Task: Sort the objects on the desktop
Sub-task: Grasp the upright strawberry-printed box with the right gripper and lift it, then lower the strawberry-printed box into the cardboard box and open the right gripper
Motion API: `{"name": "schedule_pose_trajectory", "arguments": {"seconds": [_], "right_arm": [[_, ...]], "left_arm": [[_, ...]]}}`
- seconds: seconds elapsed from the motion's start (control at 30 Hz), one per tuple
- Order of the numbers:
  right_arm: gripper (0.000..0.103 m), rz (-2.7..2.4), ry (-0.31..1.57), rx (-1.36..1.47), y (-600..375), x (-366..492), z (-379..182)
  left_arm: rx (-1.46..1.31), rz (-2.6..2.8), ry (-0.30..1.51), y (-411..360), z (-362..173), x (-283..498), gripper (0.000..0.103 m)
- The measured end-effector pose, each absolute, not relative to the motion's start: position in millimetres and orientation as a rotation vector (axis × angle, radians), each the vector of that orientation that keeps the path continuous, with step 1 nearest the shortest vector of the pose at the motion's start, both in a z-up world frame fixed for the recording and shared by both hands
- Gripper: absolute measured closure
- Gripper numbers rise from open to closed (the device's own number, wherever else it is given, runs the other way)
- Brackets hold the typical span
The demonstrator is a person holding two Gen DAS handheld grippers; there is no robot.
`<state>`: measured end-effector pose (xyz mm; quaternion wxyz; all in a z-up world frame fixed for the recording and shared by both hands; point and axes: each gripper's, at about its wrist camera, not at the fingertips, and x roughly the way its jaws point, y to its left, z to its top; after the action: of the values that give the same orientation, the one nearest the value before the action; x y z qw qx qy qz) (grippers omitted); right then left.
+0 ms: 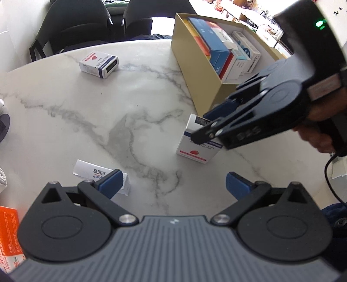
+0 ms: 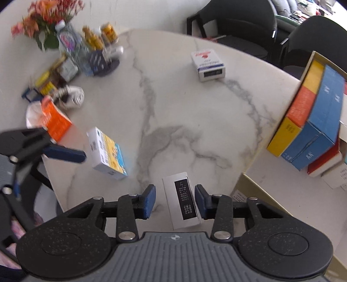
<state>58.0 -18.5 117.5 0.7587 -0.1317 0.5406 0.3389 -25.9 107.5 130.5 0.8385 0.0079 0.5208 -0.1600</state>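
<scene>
An upright white medicine box [image 2: 181,202] with a strawberry picture [image 1: 196,142] stands on the marble table [image 1: 130,108]. My right gripper [image 2: 175,201] is open and straddles its top. The right pad touches the box and a small gap is left at the left pad; the right gripper [image 1: 200,128] shows the same in the left wrist view. My left gripper [image 1: 174,184] is open and holds nothing, low over the near table edge. Its left finger [image 1: 110,181] is over a white box with blue lettering [image 1: 91,171], whose yellow-blue face [image 2: 107,151] shows in the right wrist view.
A tan cardboard box [image 1: 195,71] holding several upright packets [image 2: 308,130] stands to the right. Another white box [image 1: 98,64] lies at the far side. An orange packet [image 2: 56,122], bottles and flowers [image 2: 47,19] crowd the left. Dark chairs [image 1: 82,23] stand beyond the table.
</scene>
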Motion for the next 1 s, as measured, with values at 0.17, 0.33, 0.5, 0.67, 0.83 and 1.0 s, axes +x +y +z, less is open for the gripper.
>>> {"name": "schedule_pose_trajectory", "arguments": {"seconds": [0.17,0.33,0.5,0.67,0.83,1.0], "right_arm": [[0.072,0.711,1.185,-0.289,-26,45,118],[0.073,0.675,1.195,-0.249,-31,50,120],[0.073,0.669,1.174,-0.191,-37,53,135],[0.073,0.687,1.117,-0.087,-51,57,160],[0.073,0.637,1.040,0.031,-80,70,188],[0.073,0.580,0.961,0.147,-111,83,215]], "left_arm": [[0.009,-0.332,1.104,109,131,-26,0.000],[0.023,-0.343,1.106,107,130,-23,0.000],[0.039,-0.357,1.094,104,134,-20,0.000],[0.042,-0.363,1.086,102,137,-17,0.000],[0.030,-0.362,1.080,101,140,-14,0.000],[0.029,-0.366,1.076,99,143,-13,0.000]]}}
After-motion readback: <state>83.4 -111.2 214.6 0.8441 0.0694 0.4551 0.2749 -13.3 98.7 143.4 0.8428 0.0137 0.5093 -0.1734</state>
